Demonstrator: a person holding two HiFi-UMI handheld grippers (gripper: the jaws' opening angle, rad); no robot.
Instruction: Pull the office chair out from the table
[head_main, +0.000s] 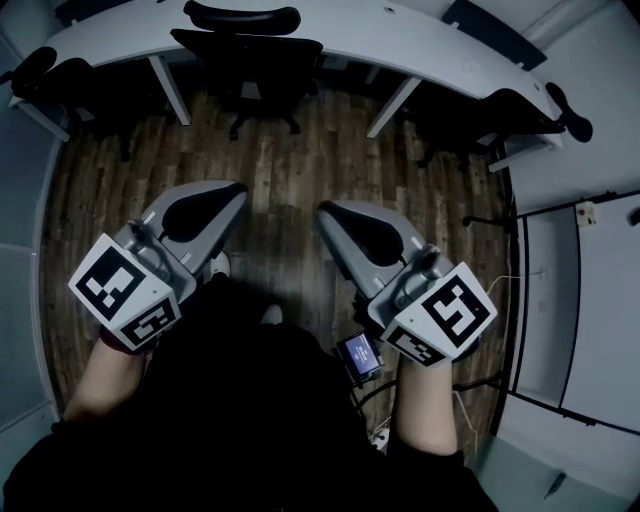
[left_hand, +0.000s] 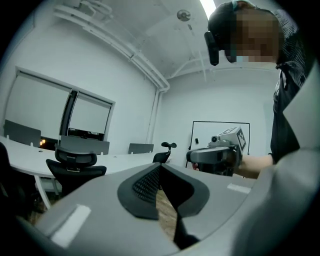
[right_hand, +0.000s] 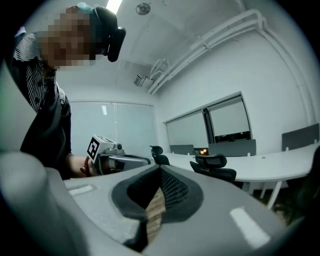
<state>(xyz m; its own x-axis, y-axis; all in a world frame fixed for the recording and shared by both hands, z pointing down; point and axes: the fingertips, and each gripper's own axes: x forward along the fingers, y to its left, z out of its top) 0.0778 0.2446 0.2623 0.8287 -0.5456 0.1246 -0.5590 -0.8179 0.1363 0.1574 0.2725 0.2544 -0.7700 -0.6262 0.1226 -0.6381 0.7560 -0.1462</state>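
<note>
1. Both of my grippers are clenched shut with nothing in them. On my left gripper the two fingertips meet at the front. The only gap is the hollow further back between the dark pads, and all I can see through it is floorboards.
2. Same story with my right gripper: tips pressed together, no object between them, just a sliver of wooden floor showing through the opening behind the tips.
3. I'm holding them side by side out in front of me, roughly level. Their noses angle slightly toward each other but don't touch. Each gripper view catches the other gripper off to the side, marker cube and all.
4. The office chair is black with a headrest. It's straight ahead of me, pushed in against the curved white table, with its seat under the tabletop and its backrest facing me.
5. Neither gripper is touching the chair. There's a good stretch of bare floor between the fingertips and the chair's wheeled base.
6. There are more black chairs at the same table, one off to the left and one off to the right.
7. A white board in a thin black frame stands against the wall on my right side.
8. A little device with a lit bluish screen hangs near my right forearm, with cables trailing below it.
</note>
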